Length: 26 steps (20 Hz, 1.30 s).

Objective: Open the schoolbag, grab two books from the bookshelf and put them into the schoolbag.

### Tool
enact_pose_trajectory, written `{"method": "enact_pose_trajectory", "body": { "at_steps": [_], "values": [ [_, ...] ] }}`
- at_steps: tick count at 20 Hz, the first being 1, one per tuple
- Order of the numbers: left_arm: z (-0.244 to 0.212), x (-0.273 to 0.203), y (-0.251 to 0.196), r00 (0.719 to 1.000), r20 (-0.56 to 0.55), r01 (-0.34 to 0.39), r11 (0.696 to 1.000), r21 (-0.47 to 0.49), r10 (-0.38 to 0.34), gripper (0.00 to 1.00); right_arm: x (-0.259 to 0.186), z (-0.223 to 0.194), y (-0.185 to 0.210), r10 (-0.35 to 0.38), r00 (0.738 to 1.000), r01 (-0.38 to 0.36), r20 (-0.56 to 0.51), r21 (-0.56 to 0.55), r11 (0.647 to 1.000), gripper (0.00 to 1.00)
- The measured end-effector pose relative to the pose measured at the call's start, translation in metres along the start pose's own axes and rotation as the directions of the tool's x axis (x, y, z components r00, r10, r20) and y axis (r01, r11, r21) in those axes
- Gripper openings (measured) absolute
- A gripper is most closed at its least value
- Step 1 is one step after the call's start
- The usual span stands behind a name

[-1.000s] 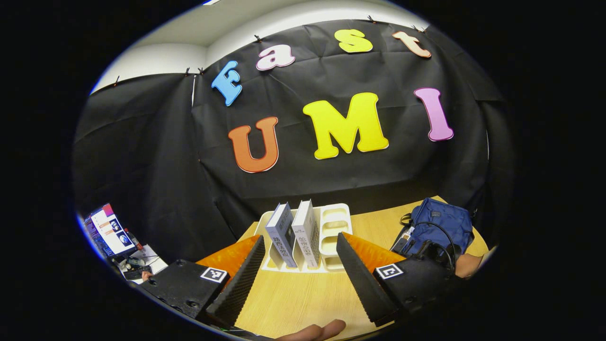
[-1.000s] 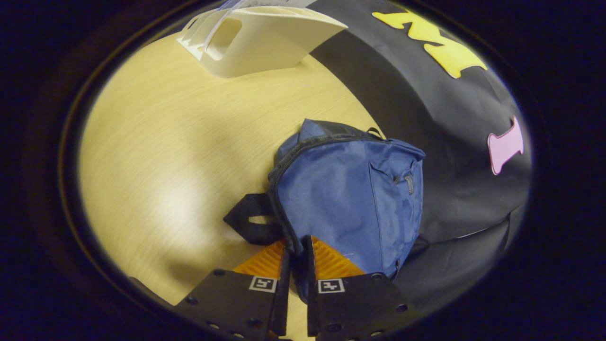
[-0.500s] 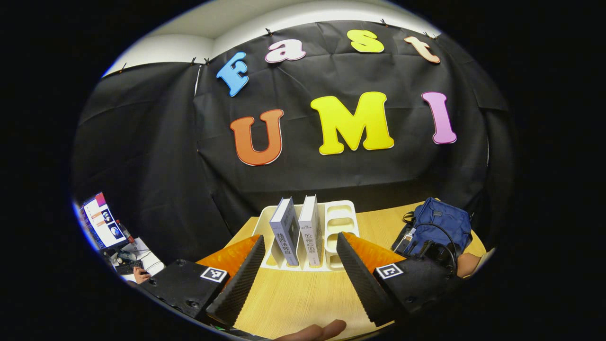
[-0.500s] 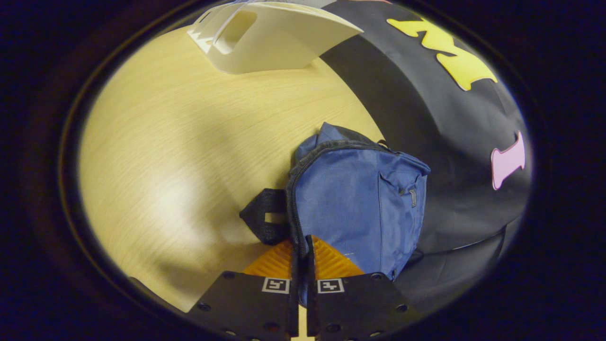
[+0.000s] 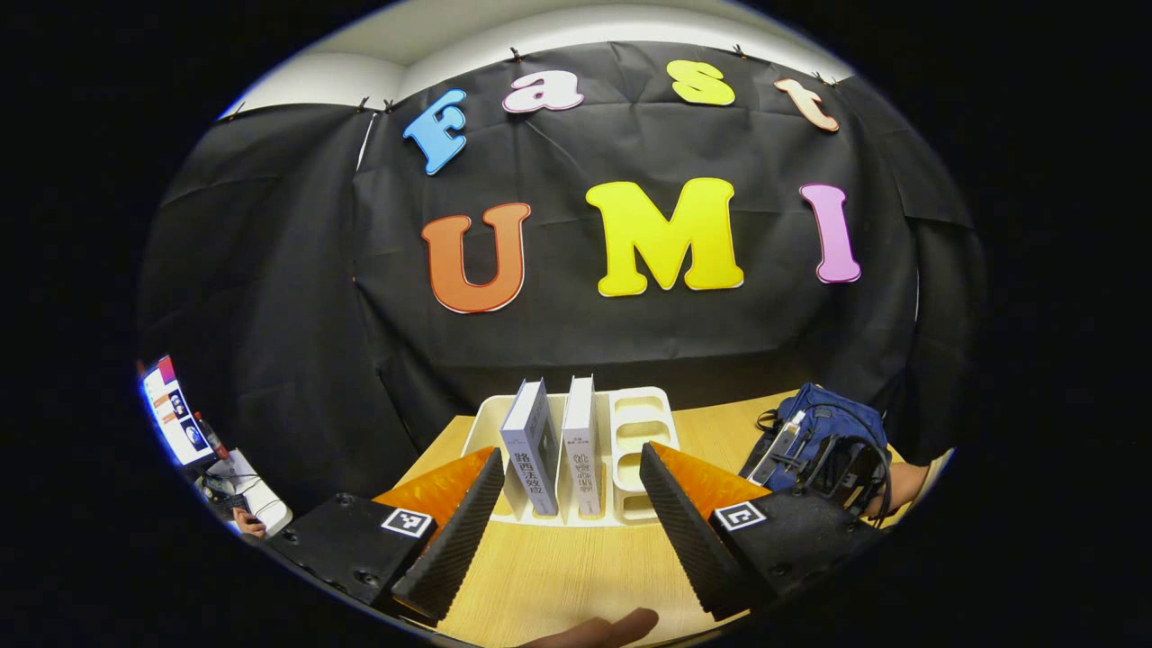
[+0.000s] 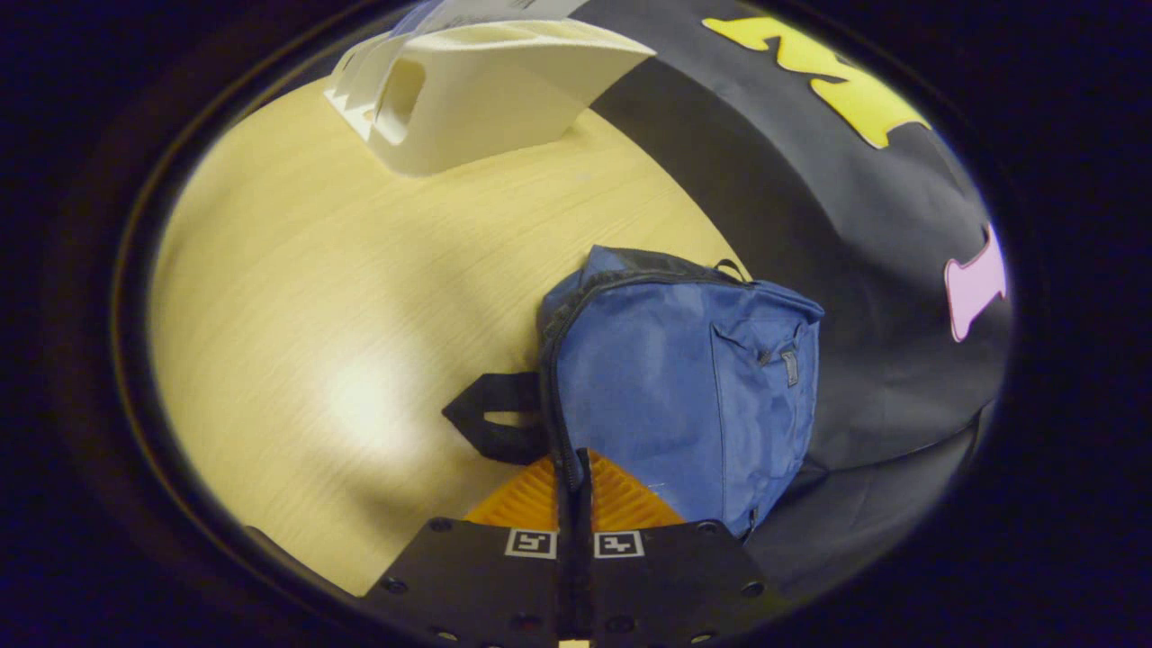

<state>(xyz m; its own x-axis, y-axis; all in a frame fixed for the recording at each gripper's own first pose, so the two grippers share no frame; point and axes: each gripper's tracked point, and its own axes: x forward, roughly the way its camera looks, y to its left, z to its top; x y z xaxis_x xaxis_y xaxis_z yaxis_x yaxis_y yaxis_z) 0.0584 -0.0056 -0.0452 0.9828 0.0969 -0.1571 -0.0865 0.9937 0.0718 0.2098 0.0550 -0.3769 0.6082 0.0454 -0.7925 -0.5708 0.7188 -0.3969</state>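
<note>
The blue schoolbag (image 6: 684,378) sits at the bench's (image 6: 315,297) far right edge, zipper still closed. The right gripper (image 6: 576,472) has its fingers pressed together, pinching the zipper line. Two books (image 5: 553,445) stand upright in the white bookshelf (image 5: 634,423), and the left gripper (image 5: 569,486) hangs in front with fingers spread wide.

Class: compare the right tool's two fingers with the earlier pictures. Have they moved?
Yes. The right tool has closed: its fingers now meet on the zip edge of the schoolbag, where a gap showed before.
</note>
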Motion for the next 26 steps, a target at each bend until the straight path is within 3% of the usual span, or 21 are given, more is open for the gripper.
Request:
{"method": "enact_pose_trajectory", "body": {
  "at_steps": [2, 8, 11, 13, 18, 22, 26],
  "values": [
    [0.008, 0.020, 0.001, 0.999, 0.004, 0.051, 0.998, -0.039, -0.051, 0.98, -0.016, 0.012, -0.015, 0.029, 0.999, -0.030, 0.017, 0.056, 0.998, 0.01],
    [0.021, 0.103, 0.010, 0.993, -0.048, 0.103, 0.994, -0.040, -0.105, 0.98, -0.066, 0.036, -0.075, 0.072, 0.996, -0.078, 0.045, 0.137, 0.987, 0.01],
    [0.025, 0.134, -0.004, 0.980, -0.074, 0.177, 0.980, -0.092, -0.184, 0.98, -0.089, 0.048, -0.103, 0.122, 0.991, -0.132, 0.062, 0.186, 0.974, 0.00],
    [0.022, 0.157, -0.004, 0.971, -0.129, 0.187, 0.976, -0.108, -0.200, 0.98, -0.101, 0.056, -0.132, 0.123, 0.990, -0.135, 0.071, 0.217, 0.967, 0.01],
    [0.006, 0.199, -0.013, 0.928, -0.285, 0.219, 0.970, -0.103, -0.240, 0.98, -0.128, 0.074, -0.187, 0.093, 0.989, -0.120, 0.115, 0.257, 0.959, 0.01],
    [-0.018, 0.226, -0.018, 0.871, -0.442, 0.227, 0.974, -0.023, -0.214, 0.98, -0.133, 0.075, -0.200, 0.117, 0.981, -0.160, 0.154, 0.306, 0.938, 0.02],
    [-0.047, 0.241, -0.016, 0.809, -0.574, 0.181, 0.983, 0.041, -0.125, 0.98, -0.131, 0.073, -0.207, 0.136, 0.973, -0.192, 0.189, 0.321, 0.927, 0.02]
  ]
}}
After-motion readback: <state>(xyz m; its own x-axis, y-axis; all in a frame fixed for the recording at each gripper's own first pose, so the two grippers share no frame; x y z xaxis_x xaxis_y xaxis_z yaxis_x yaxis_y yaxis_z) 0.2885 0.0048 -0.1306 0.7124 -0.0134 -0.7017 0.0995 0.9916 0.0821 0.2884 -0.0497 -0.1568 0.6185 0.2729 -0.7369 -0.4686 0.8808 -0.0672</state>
